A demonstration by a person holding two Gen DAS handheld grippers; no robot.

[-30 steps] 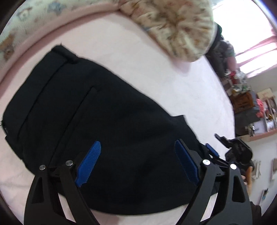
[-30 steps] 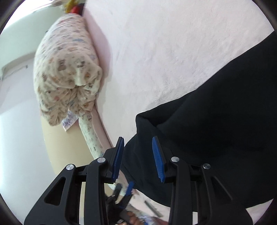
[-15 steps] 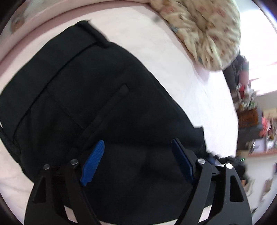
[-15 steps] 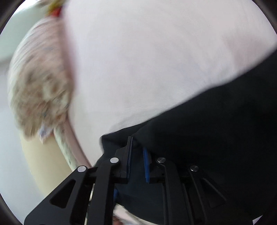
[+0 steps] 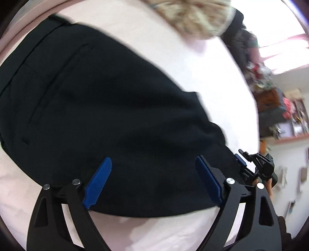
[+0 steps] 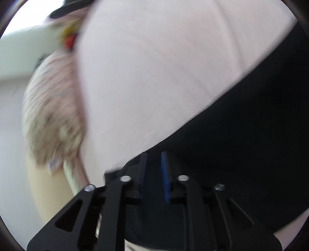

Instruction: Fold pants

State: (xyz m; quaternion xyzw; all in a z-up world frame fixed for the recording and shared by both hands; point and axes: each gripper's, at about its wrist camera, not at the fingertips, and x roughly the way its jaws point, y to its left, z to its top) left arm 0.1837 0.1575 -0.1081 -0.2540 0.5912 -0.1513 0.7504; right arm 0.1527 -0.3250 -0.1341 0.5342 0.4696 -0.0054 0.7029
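Observation:
The black pants (image 5: 106, 96) lie folded on the pink bed sheet (image 5: 222, 77), waistband and back pocket toward the left. My left gripper (image 5: 154, 173) hovers over their near edge, its jaws wide and opening, with no cloth pinched between the blue pads. My right gripper (image 6: 153, 171) sits at the pants' corner (image 6: 241, 144) near the bed's edge. Its jaws stand a narrow gap apart and are opening. Black cloth shows in the gap, and the pads do not press on it. That right gripper (image 5: 251, 166) also shows at the right in the left wrist view.
A floral pillow (image 5: 193, 17) lies at the far end of the bed, and this pillow (image 6: 54, 108) sits at the left in the right wrist view. Beyond the bed's right side stand cluttered shelves (image 5: 280, 115). Both views are motion-blurred.
The right gripper slid onto the pants' corner, pinched nearly shut there, and has now parted again. The left gripper shifted sideways over the pants; its jaws narrowed slightly, then widened.

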